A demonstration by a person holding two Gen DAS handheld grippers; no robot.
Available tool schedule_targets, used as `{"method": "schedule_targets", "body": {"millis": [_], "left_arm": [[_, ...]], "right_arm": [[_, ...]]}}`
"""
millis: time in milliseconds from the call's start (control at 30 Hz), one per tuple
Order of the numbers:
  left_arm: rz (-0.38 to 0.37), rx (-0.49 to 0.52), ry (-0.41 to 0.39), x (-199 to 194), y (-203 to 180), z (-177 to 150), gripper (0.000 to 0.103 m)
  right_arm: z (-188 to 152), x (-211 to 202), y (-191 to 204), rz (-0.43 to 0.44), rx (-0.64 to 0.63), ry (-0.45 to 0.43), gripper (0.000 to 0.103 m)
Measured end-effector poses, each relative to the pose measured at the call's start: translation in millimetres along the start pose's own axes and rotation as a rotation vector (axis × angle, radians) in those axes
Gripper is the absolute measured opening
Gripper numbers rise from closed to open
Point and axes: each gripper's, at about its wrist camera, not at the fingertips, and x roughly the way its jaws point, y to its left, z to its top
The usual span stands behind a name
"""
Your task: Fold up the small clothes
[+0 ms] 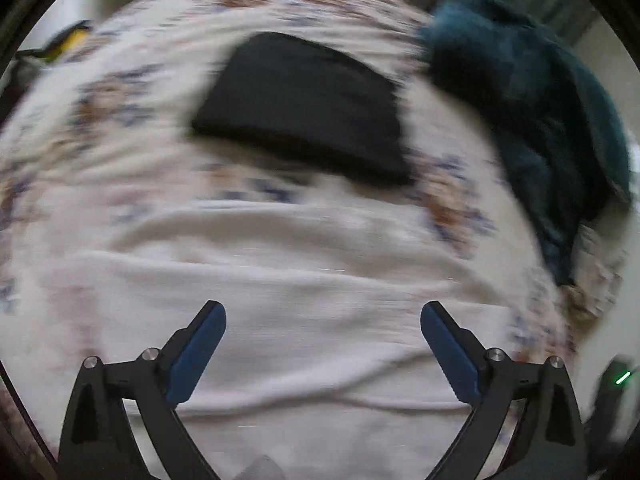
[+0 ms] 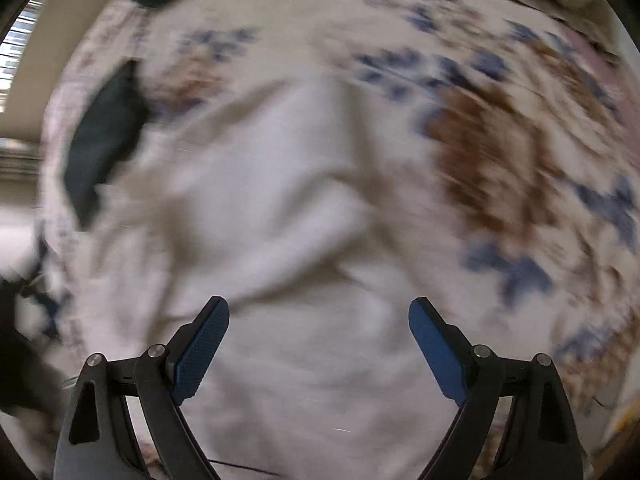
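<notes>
**White cloth under two wide-open grippers**

White, soft and creased, the white garment (image 1: 304,320) lies spread on a floral sheet (image 1: 132,92), and we see it fill the lower middle of both wrist views. Its surface runs in long shallow folds; in the right wrist view the same white garment (image 2: 288,208) bunches into broader ridges with beige shadows between them. Both pictures are smeared by motion, so we cannot read the weave or the garment's outline.

We see the left hand-held gripper (image 1: 323,312) with its jaws spread wide above the cloth and nothing between them; its blue pads (image 1: 196,356) are bare. The right hand-held gripper (image 2: 319,308) stands the same way, jaws far apart over the white fabric, its blue pads (image 2: 202,354) textured with fine dots and gripping nothing.

Beyond the white garment, in the left wrist view, a black folded piece (image 1: 304,108) lies flat on the sheet as a neat, roughly trapezoid pad. To its right a teal fuzzy cloth (image 1: 532,112) sits in a loose heap, thick and plush. The sheet itself is cream with brown and blue flower prints (image 2: 492,160).

We see no container in either view.
</notes>
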Motion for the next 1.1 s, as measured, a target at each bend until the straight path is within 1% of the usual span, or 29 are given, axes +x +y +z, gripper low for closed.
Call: {"method": "schedule_targets", "body": {"millis": [67,100,133,233,300,333,367,400,433,467,500,567,633,667,767,900,967,1100], "left_arm": [[0.088,-0.034,0.007,-7.8,28.4,-5.9,0.100],[0.111,-0.049,0.009,-11.2,39.6,-9.2,0.100],[0.136,-0.060,0.009,-12.9,49.5,-12.6,0.100],[0.223,-0.091,0.012,-17.8,79.6,-25.4,0.100],[0.242,-0.111,0.026,-15.6,92.7,-31.4,0.100],[0.253,-0.124,0.036,-15.6,100.4,-35.2,0.100],[0.267,-0.137,0.045,-16.3,107.5,-38.4,0.100],[0.276,-0.149,0.051,-17.4,112.5,-38.2,0.100],[0.286,-0.167,0.056,-19.9,120.1,-41.2,0.100],[0.295,-0.186,0.059,-21.7,126.6,-42.9,0.100],[0.302,-0.202,0.059,-23.2,131.2,-44.4,0.100],[0.314,-0.227,0.053,-28.7,140.1,-47.1,0.100],[0.322,-0.243,0.058,-26.1,144.6,-45.5,0.100],[0.317,-0.249,0.063,-23.2,144.7,-43.9,0.100],[0.301,-0.234,0.061,-10.8,135.6,-32.7,0.100],[0.279,-0.192,0.042,10.6,112.6,-8.9,0.100],[0.284,-0.161,0.035,25.3,101.4,4.6,0.100],[0.311,-0.104,0.036,57.5,85.9,29.7,0.100]], "right_arm": [[18.8,6.5,28.7,0.094,-0.032,0.002,0.093],[19.6,11.4,46.7,0.117,-0.036,0.005,0.093],[27.9,22.5,62.5,0.139,-0.042,0.013,0.093],[51.5,56.3,92.9,0.132,-0.053,0.028,0.093],[62.8,76.7,106.5,0.128,-0.062,0.060,0.087],[66.8,89.5,115.6,0.127,-0.083,0.088,0.074],[68.1,101.1,124.7,0.102,-0.117,0.115,0.046],[65.7,107.3,127.1,0.071,-0.144,0.119,0.029],[64.0,114.1,138.2,0.000,-0.197,0.114,0.009],[59.3,111.2,145.0,-0.044,-0.229,0.078,0.009],[56.4,106.1,144.5,-0.052,-0.239,0.043,0.008],[50.4,82.5,143.1,-0.069,-0.250,-0.033,0.006],[50.5,60.6,129.1,-0.080,-0.210,-0.081,0.006],[52.4,49.8,116.8,-0.100,-0.181,-0.100,0.006],[59.0,33.8,81.2,-0.152,-0.128,-0.118,0.006],[71.1,30.7,40.8,-0.199,-0.094,-0.100,0.006],[74.7,32.4,31.9,-0.236,-0.100,-0.101,0.005],[78.9,31.8,16.6,-0.236,-0.084,-0.101,0.005]]}}
